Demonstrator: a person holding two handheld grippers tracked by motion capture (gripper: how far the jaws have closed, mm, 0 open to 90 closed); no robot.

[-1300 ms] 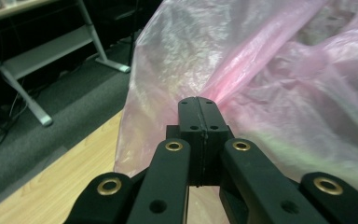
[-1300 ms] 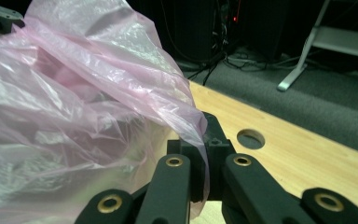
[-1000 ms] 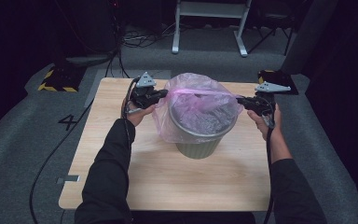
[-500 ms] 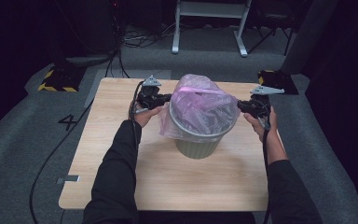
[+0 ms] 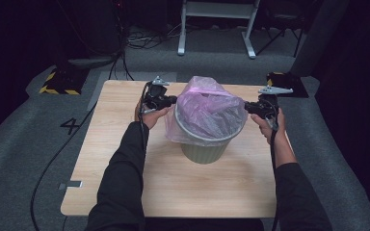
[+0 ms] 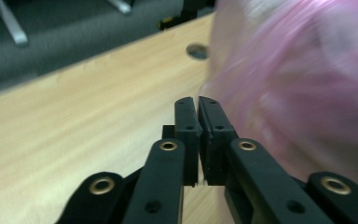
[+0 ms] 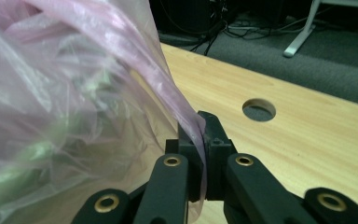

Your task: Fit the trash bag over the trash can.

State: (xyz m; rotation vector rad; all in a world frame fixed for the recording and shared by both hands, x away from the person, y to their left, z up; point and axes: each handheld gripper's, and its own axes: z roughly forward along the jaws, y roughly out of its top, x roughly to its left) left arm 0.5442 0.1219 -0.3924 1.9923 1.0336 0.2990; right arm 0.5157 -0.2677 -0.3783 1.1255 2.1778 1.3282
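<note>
Risk: your right gripper (image 7: 200, 140), fingers clenched on a fold of the pink bag (image 5: 207, 113), could tear the thin film if you pull hard. Your left gripper (image 6: 198, 121) has just been easing open; no film visible between its fingers, so that edge may spring back.
Item: translucent pink bag, crumpled, draped over the grey-green bin (image 5: 203, 149), centre frame on the tabletop (image 5: 125, 101).

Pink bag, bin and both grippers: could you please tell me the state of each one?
Pink bag: draped over the bin, edges stretched out to both sides.
Bin: upright on the table, lined.
Left gripper: jaws just eased slightly, nearly shut beside the bag's edge; grip unclear.
Right gripper: shut on the bag's edge.
</note>
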